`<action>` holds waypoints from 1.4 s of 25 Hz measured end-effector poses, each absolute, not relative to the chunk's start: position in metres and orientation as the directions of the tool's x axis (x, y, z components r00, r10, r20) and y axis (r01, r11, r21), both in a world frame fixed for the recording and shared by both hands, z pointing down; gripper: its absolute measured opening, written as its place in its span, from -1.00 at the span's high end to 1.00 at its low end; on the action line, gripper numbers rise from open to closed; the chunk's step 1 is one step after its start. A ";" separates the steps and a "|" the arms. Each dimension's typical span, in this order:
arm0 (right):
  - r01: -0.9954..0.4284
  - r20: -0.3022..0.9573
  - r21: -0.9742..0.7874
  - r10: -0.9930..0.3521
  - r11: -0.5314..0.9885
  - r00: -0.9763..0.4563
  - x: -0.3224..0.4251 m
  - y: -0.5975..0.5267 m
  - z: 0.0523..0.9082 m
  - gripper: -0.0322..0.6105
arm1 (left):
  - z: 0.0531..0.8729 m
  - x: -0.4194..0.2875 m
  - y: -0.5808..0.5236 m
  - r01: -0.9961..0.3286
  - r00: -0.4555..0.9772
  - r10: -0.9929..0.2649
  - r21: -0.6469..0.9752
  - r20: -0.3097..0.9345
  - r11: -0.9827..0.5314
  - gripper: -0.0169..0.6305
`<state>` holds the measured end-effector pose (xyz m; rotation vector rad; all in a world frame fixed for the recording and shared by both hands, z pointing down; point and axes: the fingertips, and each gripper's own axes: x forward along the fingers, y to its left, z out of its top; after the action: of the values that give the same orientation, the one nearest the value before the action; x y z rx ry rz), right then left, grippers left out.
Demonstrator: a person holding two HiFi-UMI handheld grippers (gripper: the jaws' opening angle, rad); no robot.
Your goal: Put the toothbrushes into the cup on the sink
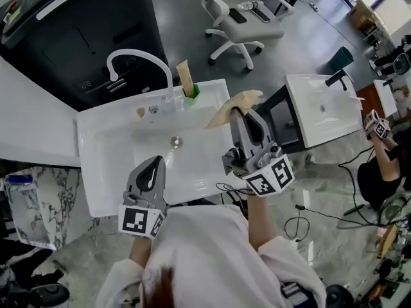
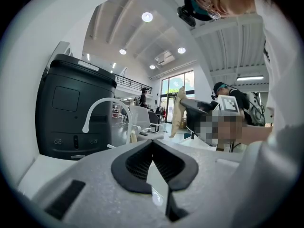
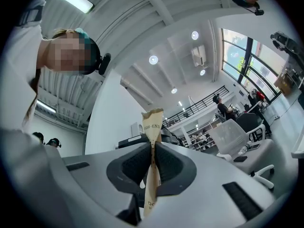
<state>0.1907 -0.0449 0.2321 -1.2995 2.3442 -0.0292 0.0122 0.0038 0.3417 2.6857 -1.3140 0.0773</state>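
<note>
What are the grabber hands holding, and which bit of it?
The right gripper pinches a paper-wrapped toothbrush partway along, with one end poking past the jaws. The left gripper is shut on nothing.

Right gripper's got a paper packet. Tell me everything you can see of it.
The paper packet is a long, flat, tan sleeve, kraft-like, with a ragged top edge and dark print; "HIGH-END" reads near that end. The right gripper is shut on its middle, clamping both flat faces, one end poking past the tips, the other running back toward the camera. In the head view it is held above the right rim of the white sink, touching nothing else. Its contents don't show.
</note>
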 end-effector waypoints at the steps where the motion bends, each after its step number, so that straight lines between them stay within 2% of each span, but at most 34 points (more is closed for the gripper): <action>1: -0.799 -0.378 -0.233 -0.809 0.554 -0.451 0.193 -0.047 0.232 0.81 | 0.343 0.014 0.003 -0.790 0.613 -0.781 0.112 0.116 -0.603 0.91; 15: -0.807 -0.369 -0.240 -0.820 0.539 -0.438 0.213 -0.087 0.235 0.81 | 0.355 0.021 -0.022 -0.810 0.587 -0.795 0.127 0.153 -0.573 0.91; 35: -0.813 -0.318 -0.200 -0.821 0.547 -0.474 0.193 -0.160 0.247 0.81 | 0.384 0.006 -0.068 -0.808 0.588 -0.782 0.184 0.205 -0.559 0.91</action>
<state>0.1926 -0.1596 0.2471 -1.3370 2.4114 -0.0297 0.0064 -0.0684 0.3840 2.5609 -1.3108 0.1449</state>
